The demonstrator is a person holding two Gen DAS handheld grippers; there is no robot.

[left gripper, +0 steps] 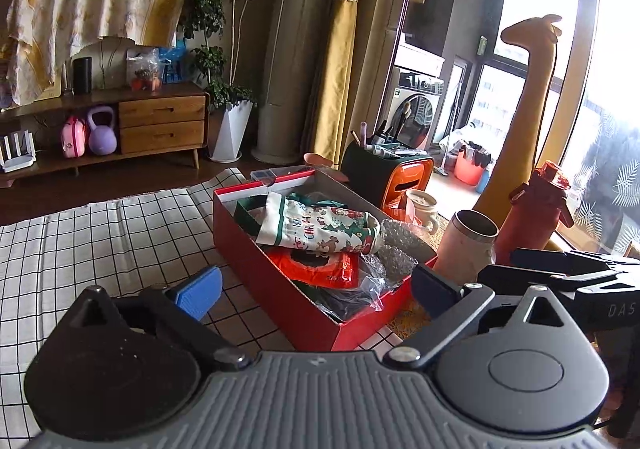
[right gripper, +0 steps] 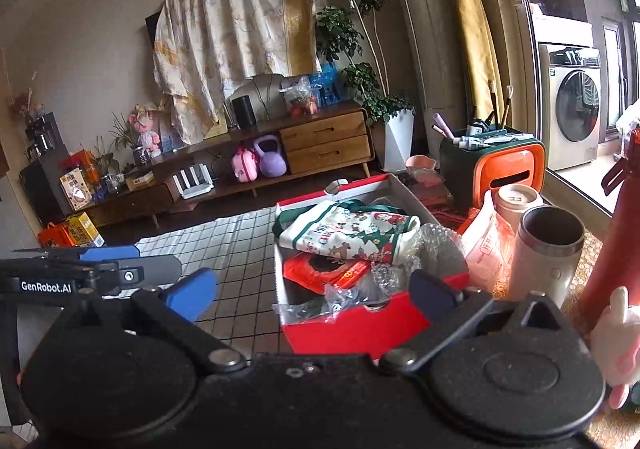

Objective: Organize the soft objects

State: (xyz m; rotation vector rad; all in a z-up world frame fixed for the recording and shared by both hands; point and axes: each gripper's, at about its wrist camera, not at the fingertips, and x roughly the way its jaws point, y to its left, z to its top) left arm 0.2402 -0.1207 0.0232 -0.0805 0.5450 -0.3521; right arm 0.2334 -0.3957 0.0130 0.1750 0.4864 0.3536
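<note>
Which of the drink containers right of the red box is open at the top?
The pale steel-rimmed tumbler nearest the red box: its mouth is uncovered and hollow. The tall red bottle has its cap on, and the white cup behind looks covered.

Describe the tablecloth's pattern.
The tablecloth is white with a black grid, clearest in the left wrist view.

A low wooden media cabinet lines the far wall, with a purple kettlebell and a pink toy case on its lower shelf, a black cylindrical speaker on top and a pale patterned sheet draped above. A potted tree in a white planter stands beside it, next to yellow curtains. Nearer, a steel tumbler and a red bottle stand on the grid-patterned worktop; a washing machine sits behind the glass door.
</note>
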